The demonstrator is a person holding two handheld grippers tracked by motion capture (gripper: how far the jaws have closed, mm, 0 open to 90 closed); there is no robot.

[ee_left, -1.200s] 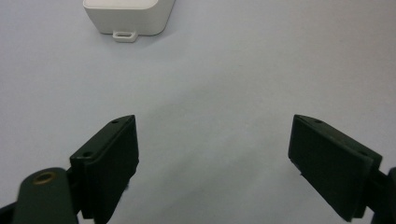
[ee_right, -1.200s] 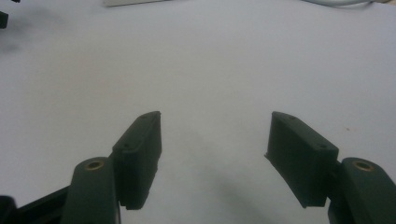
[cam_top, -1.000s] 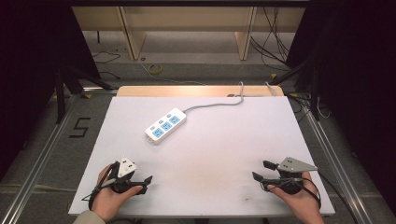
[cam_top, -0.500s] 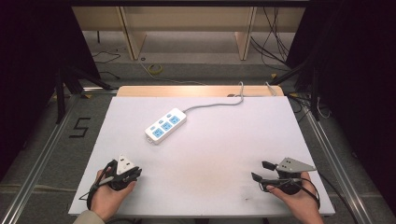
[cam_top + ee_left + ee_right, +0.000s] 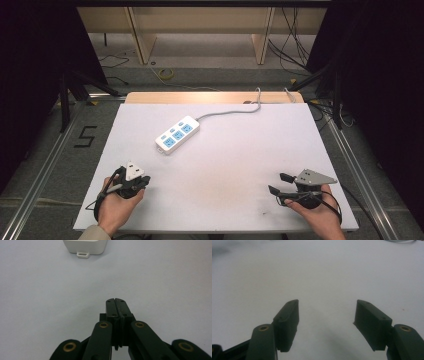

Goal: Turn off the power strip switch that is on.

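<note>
At the near edge of the counter (image 5: pixel 220 210), the left tool (image 5: pixel 142 181) is clenched on nothing and the right tool (image 5: pixel 278 183) is released. Farther off, the power strip (image 5: pixel 177 134) lies diagonally, its near end toward the left tool, the closer one.

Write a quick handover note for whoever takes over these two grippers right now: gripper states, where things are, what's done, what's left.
Left gripper: jaws have just closed, shut on nothing, at the near left of the white table.
Right gripper: open, empty, near right.
White power strip: mid-table toward the far left, its grey cable running off the far edge, ahead of the left gripper.
Done: nothing touched or held.
Left: probably reach for the strip.
</note>
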